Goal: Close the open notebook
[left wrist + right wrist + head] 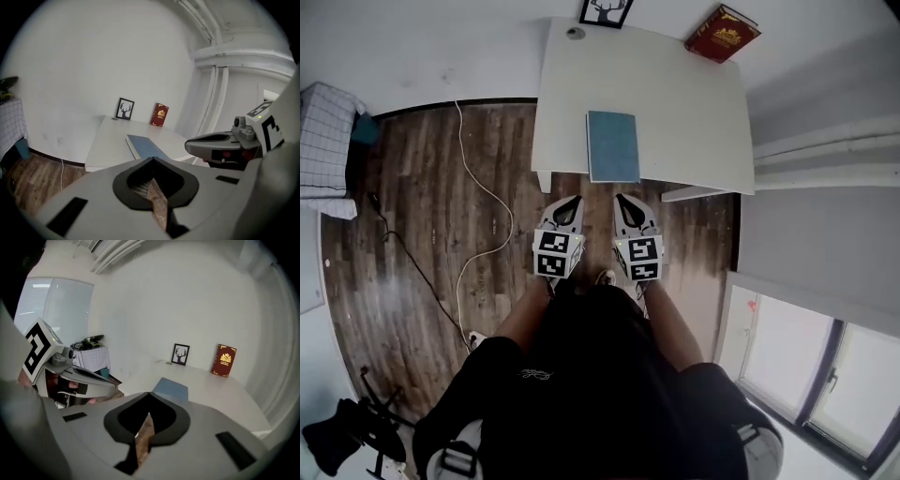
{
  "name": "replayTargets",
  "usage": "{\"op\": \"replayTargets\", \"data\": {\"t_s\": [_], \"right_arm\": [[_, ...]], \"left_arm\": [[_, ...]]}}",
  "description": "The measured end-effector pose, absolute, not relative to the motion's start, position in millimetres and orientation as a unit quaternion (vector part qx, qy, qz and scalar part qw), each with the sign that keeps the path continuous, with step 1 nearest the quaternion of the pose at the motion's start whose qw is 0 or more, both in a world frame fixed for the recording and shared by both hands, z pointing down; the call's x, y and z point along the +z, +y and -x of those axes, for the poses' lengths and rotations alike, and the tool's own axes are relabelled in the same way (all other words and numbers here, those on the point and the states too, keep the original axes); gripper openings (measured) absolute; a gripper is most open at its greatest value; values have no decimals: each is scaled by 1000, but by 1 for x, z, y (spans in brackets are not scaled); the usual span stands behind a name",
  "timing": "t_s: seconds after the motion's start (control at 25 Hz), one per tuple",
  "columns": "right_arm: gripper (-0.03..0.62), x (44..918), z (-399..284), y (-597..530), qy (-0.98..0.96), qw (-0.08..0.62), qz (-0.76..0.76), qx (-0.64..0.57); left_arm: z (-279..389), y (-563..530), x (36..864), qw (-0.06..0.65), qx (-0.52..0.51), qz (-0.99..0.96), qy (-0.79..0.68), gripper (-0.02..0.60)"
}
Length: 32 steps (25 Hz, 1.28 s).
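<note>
The blue notebook [613,145] lies closed and flat on the white table [694,122], close to its front edge, cover up. It also shows ahead in the left gripper view, notebook [145,146], and in the right gripper view, notebook [171,389]. My left gripper [567,202] and right gripper [625,201] hang side by side over the wooden floor, just short of the table's front edge and apart from the notebook. Both point toward it. The jaws of the left gripper [151,160] meet at the tip with nothing between them. So do those of the right gripper [149,394].
A red book [722,33] leans at the table's far right corner and a framed deer picture [606,11] stands at the back edge. A white cable [478,187] trails over the floor to the left. A checked cloth [323,141] lies far left. Windows are at the right.
</note>
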State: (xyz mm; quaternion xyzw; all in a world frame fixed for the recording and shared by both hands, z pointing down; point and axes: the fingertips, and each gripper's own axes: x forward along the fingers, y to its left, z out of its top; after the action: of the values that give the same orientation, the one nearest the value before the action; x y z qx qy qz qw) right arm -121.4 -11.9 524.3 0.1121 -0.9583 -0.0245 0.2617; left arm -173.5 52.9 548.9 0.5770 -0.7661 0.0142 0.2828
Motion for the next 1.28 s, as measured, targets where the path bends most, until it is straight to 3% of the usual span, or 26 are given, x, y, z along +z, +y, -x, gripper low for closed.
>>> {"op": "replayTargets", "data": {"t_s": [0.2,0.52,1.0,1.28], "right_arm": [[21,509,89,-26,-962,238,-133,-5],[21,424,19,-24,-985,103,-138,-20],[21,387,-68,-10,-991,61,-110,-53],[21,381,-87,1,-993,44,-93,-65]], "left_arm": [[146,42,532,268,24,-583,-767,2],[86,29,457,190,-4,-576,-795,2],[-14,38,422,148,-3,-558,-816,2],[-37,44,416,135,4,-553,-822,2]]}}
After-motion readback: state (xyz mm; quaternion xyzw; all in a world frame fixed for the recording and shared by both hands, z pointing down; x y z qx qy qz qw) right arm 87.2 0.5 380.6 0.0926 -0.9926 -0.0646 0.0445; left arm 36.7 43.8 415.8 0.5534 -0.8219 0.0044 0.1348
